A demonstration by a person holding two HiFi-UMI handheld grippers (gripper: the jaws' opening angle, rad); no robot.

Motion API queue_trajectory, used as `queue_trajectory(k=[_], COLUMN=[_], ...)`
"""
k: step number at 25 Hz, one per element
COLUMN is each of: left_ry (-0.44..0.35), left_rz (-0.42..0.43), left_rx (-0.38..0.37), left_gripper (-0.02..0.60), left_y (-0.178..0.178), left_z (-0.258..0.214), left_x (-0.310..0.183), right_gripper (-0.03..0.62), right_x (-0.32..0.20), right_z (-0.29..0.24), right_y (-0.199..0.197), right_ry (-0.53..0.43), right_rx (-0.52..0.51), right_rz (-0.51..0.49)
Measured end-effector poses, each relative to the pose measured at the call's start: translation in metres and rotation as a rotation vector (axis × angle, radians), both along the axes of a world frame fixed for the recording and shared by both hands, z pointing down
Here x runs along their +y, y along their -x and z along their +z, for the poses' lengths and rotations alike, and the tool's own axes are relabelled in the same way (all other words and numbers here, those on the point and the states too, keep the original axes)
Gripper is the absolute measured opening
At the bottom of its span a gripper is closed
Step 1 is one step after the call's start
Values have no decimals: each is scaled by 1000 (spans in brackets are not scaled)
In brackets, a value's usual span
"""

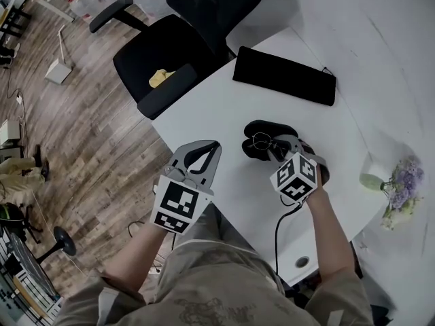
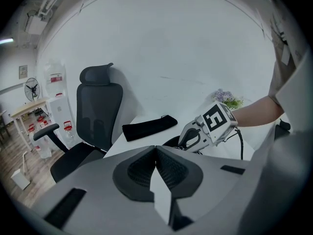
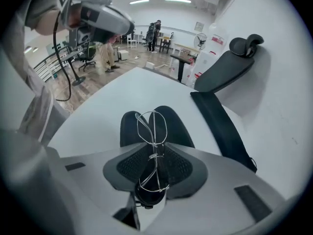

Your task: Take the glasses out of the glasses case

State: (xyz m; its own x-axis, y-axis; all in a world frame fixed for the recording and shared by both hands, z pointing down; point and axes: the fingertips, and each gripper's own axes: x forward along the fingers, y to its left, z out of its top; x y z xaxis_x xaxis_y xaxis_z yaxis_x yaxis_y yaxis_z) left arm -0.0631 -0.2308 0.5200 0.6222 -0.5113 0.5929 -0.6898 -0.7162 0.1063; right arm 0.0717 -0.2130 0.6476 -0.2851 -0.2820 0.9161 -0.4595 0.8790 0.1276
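The black glasses case [image 1: 267,127] lies open on the white table [image 1: 217,107]. My right gripper [image 1: 272,148] points steeply down over it and is shut on the thin wire-rimmed glasses [image 1: 261,140] at their bridge. In the right gripper view the glasses [image 3: 152,126] stand on edge between the pads, one lens out past the tips over the case [image 3: 177,127], the other back between the jaws. My left gripper [image 1: 215,144] hovers at the table's near edge, left of the case, shut with nothing in it; its tips meet [image 2: 155,148].
A long black pouch [image 1: 284,75] lies at the far side of the table. A black office chair [image 1: 170,53] with a yellow thing [image 1: 161,78] on its seat stands beyond the left edge. A vase of purple flowers [image 1: 401,185] is at the right.
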Motion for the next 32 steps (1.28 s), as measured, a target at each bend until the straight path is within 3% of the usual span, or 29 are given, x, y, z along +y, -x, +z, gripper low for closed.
queue_trajectory(k=[5, 15, 22, 27, 32], left_ry=[-24, -148, -293, -412, -521], left_rz=[-9, -33, -32, -33, -43], left_rx=[4, 30, 56, 80, 127], left_gripper=[17, 17, 17, 17, 17], left_y=[2, 5, 6, 9, 10], left_z=[-13, -73, -139, -194, -247], left_x=[4, 1, 1, 7, 23], right_gripper=[120, 120, 120, 120, 120], right_x=[-10, -32, -18, 1, 33], right_z=[-39, -164, -277, -366, -423], right_y=[0, -17, -22, -23, -31], right_ry=[-68, -379, -605, -823, -937], right_rx=[-129, -249, -349, -460, -547], right_rz=[116, 254, 298, 318, 379])
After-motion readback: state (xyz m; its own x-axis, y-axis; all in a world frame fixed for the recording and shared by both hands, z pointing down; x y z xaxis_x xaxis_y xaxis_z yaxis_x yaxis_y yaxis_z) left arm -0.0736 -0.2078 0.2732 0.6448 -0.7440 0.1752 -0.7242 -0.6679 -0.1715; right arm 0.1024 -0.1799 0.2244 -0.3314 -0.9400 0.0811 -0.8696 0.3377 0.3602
